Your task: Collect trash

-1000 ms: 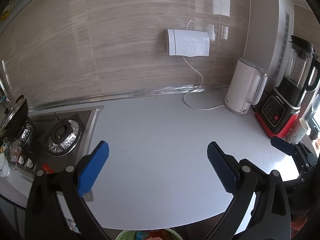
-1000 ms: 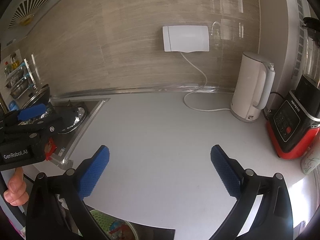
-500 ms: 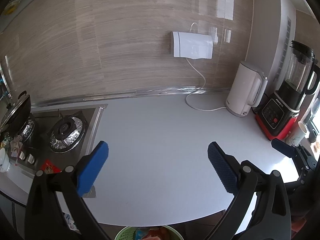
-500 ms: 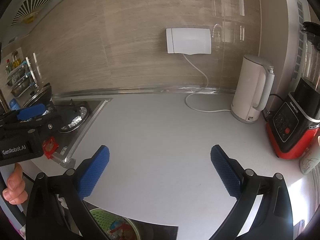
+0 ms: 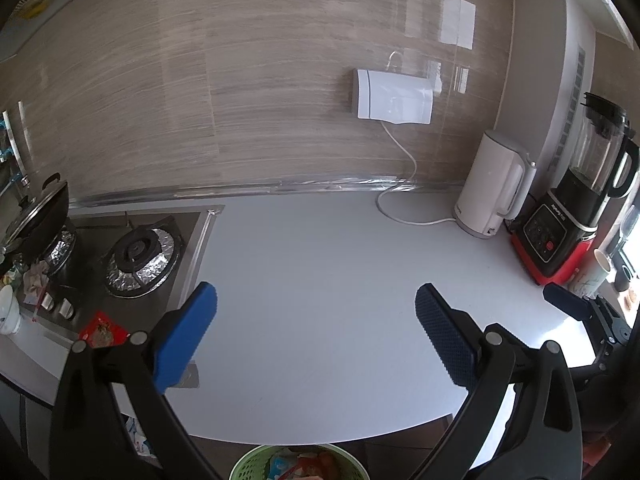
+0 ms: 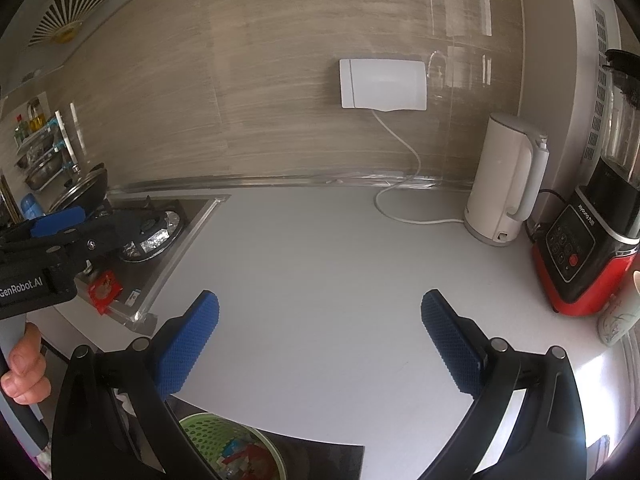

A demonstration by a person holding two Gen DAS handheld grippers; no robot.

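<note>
The green bin (image 5: 298,463) sits below the front edge of the counter (image 5: 320,280) and is cut off by the bottom of both views; only its rim and a jumble of coloured wrappers inside show, and what they are is hard to tell. The left gripper (image 5: 316,312) hangs above the white counter with its blue pads (image 5: 188,332) spread wide and nothing between them. The right gripper (image 6: 320,320) is likewise spread wide and empty. A red packet (image 6: 105,286) lies on the front corner of the stove (image 5: 136,256), its print too small to read; in the right view the body of the left gripper, marked "GenRobot.AI", hides part of the stove. A thumb (image 6: 24,368) grips its handle at the left edge. A white kettle (image 6: 508,184) and a red-based blender (image 6: 588,240) stand at the right; the blender's brand lettering is too small to read. A cup (image 6: 622,320) beside it is cut off by the edge.
</note>
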